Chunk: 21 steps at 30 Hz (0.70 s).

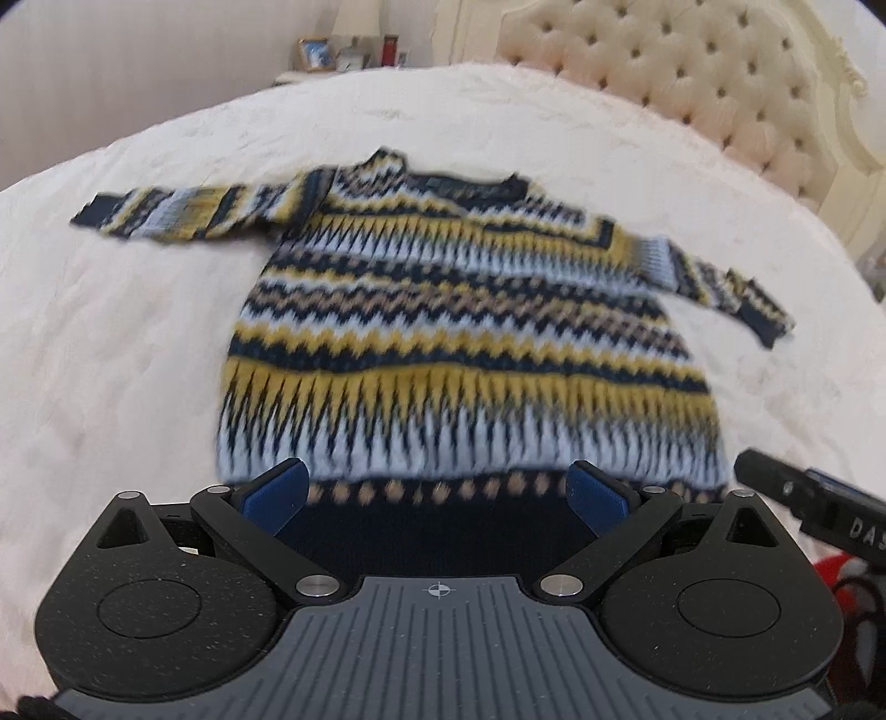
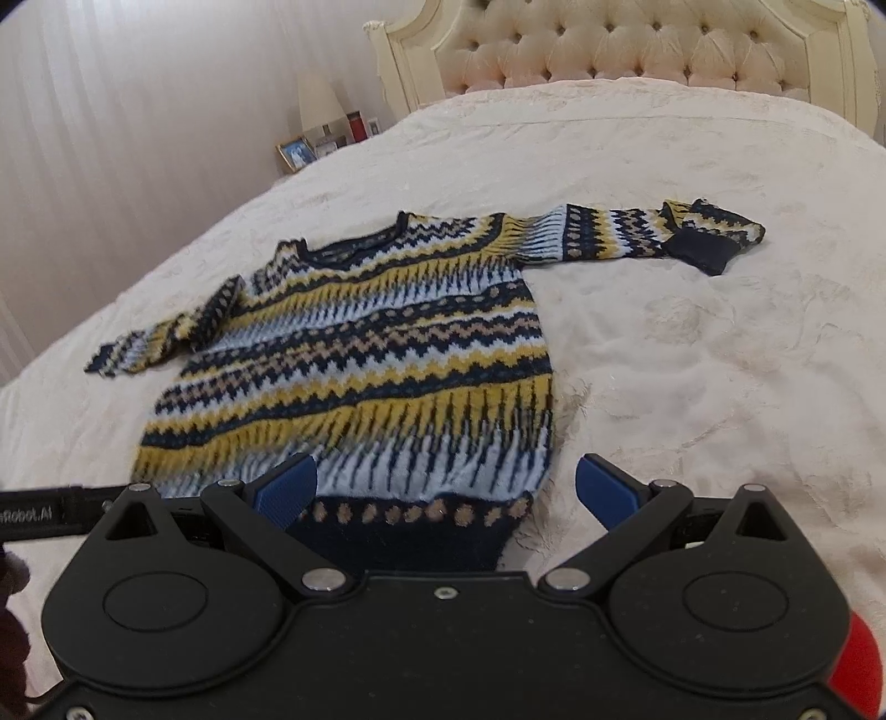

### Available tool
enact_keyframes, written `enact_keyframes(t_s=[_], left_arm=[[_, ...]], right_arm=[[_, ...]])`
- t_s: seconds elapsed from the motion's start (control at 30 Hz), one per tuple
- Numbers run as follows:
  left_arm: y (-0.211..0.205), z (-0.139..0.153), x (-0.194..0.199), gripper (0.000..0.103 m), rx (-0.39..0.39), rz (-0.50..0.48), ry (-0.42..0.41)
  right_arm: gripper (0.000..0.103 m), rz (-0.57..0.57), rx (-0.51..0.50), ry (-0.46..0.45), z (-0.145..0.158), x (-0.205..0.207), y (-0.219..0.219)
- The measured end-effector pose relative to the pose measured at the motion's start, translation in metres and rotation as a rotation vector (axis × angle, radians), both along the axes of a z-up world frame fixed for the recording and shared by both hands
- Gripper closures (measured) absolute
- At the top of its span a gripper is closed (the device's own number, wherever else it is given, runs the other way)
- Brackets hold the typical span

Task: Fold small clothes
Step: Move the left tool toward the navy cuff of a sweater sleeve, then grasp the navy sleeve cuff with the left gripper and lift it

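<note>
A small knitted sweater (image 1: 459,332) (image 2: 376,354) in navy, yellow, white and tan zigzag bands lies flat on the bed, neck away from me, both sleeves spread out sideways. Its navy hem sits just in front of both grippers. My left gripper (image 1: 437,493) is open above the middle of the hem, blue pads (image 1: 277,493) wide apart. My right gripper (image 2: 448,490) is open too, over the hem's right corner; its right pad (image 2: 606,490) hangs over bare bedspread. The right sleeve's cuff (image 2: 703,249) is folded back. Neither gripper holds anything.
The cream bedspread (image 2: 692,387) stretches all around the sweater. A tufted headboard (image 2: 637,50) stands at the far end. A bedside table with a lamp (image 2: 318,99) and a picture frame (image 2: 296,152) is at the far left. The other gripper's body (image 1: 814,498) shows at the right edge.
</note>
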State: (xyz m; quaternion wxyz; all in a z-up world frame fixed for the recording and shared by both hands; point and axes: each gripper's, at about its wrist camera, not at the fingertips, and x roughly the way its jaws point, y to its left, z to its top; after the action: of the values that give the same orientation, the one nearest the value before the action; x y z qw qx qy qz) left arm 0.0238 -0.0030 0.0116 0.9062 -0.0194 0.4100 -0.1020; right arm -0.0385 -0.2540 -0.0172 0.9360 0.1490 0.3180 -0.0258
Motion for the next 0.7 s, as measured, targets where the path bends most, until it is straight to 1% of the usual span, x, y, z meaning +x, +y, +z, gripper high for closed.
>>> enact_keyframes(t_s=[0.07, 0.2, 0.3, 0.37, 0.5, 0.6, 0.63, 0.7], left_arm=[[-0.004, 0.007, 0.007, 0.002, -0.002, -0.022, -0.030], [-0.011, 0.022, 0.026, 0.002, 0.037, -0.033, -0.088], [-0.014, 0.037, 0.042, 0.002, 0.055, -0.034, -0.139], [-0.018, 0.048, 0.056, 0.002, 0.060, -0.018, -0.168], [-0.022, 0.059, 0.077, 0.002, 0.038, 0.006, -0.211], [-0.025, 0.060, 0.088, 0.002, 0.071, 0.021, -0.211], [-0.025, 0.057, 0.095, 0.002, 0.086, 0.029, -0.194], [-0.025, 0.056, 0.111, 0.002, 0.105, 0.042, -0.156]], right_arm=[[0.003, 0.010, 0.033, -0.017, 0.003, 0.003, -0.004], [0.002, 0.024, 0.096, -0.053, 0.009, 0.019, -0.012], [0.002, 0.021, 0.092, -0.075, 0.012, 0.038, -0.016], [0.002, 0.022, 0.096, -0.082, 0.012, 0.054, -0.019], [0.002, 0.011, 0.069, -0.111, 0.006, 0.076, -0.024], [0.002, 0.005, 0.090, -0.097, -0.005, 0.084, -0.031], [0.002, 0.003, 0.094, -0.090, -0.008, 0.083, -0.033], [0.002, -0.001, 0.069, -0.071, -0.013, 0.082, -0.036]])
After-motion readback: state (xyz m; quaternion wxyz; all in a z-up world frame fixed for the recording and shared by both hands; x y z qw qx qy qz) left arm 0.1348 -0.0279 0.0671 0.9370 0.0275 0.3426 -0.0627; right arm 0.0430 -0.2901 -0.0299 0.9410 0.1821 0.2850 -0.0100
